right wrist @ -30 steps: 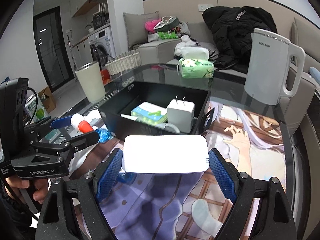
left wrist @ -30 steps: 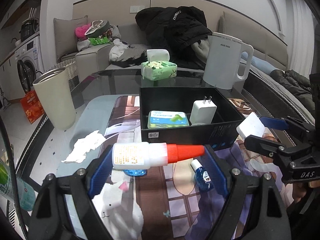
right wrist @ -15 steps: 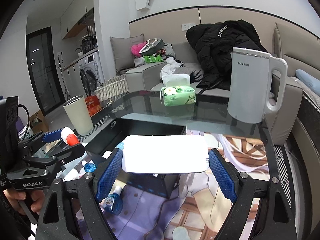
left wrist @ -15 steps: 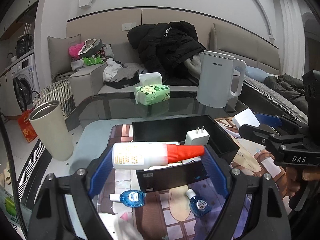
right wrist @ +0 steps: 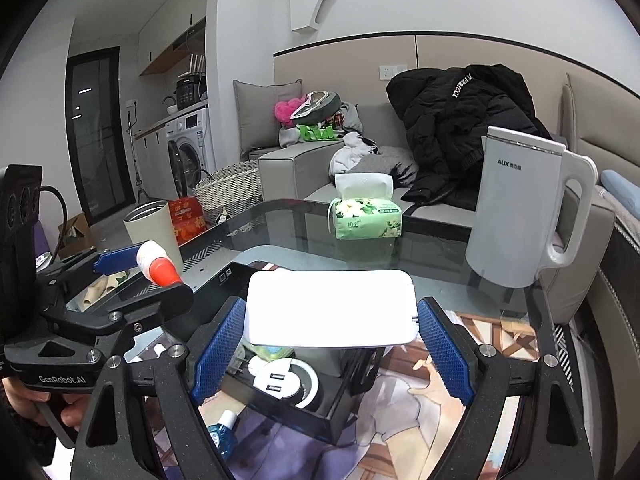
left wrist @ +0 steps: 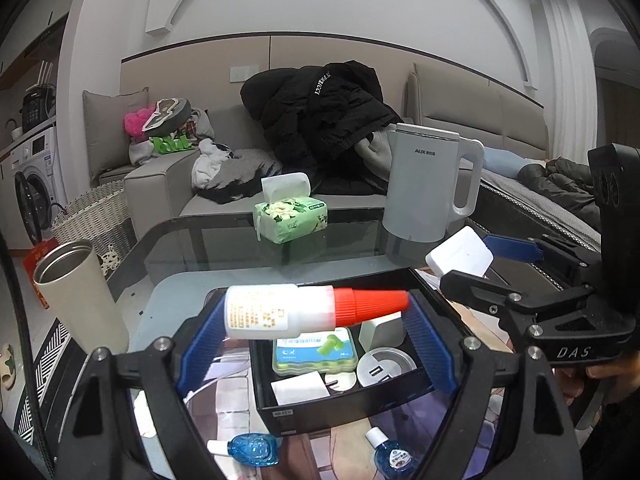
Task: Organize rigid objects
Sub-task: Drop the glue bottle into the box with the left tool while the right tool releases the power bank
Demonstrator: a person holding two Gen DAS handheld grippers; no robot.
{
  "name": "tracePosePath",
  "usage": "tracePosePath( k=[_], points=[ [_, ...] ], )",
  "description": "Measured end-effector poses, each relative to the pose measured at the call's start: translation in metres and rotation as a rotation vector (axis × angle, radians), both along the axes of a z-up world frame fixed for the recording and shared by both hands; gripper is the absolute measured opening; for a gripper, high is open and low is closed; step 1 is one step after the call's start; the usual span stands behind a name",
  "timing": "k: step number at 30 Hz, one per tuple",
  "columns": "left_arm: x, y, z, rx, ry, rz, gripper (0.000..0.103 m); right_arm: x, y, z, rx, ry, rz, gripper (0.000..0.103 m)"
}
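Note:
My left gripper (left wrist: 316,332) is shut on a white glue bottle with a red cap (left wrist: 304,310), held level above the black box (left wrist: 352,404). My right gripper (right wrist: 330,344) is shut on a flat white power bank (right wrist: 330,308), also above the box (right wrist: 336,420). The box holds a green-and-blue case (left wrist: 314,350), a white charger (left wrist: 380,330), a round white plug (left wrist: 386,364) and a small white block (left wrist: 300,386). Each gripper shows in the other's view: the right one (left wrist: 472,260) and the left one (right wrist: 160,268).
Two small blue dropper bottles (left wrist: 250,448) (left wrist: 394,456) lie on the printed mat in front of the box. A cream tumbler (left wrist: 80,292) stands left, a white kettle (left wrist: 428,188) back right, and a green tissue pack (left wrist: 292,216) at the back of the glass table.
Both grippers have risen and tilted down with their loads still held, so the box now sits lower in view with its inside showing.

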State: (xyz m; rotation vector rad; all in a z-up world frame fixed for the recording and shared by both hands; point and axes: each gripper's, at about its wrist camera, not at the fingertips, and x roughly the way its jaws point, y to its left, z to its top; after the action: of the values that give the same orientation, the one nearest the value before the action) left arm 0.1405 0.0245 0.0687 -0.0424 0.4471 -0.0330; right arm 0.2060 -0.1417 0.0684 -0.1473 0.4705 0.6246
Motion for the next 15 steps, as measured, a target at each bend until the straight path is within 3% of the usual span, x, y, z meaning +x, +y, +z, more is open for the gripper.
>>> tracePosePath(
  k=[15],
  points=[
    [0.028,0.008,-0.014,0.023,-0.046,0.018,0.086,0.04,0.014,-0.015,-0.001,0.018,-0.006,0.087]
  ],
)
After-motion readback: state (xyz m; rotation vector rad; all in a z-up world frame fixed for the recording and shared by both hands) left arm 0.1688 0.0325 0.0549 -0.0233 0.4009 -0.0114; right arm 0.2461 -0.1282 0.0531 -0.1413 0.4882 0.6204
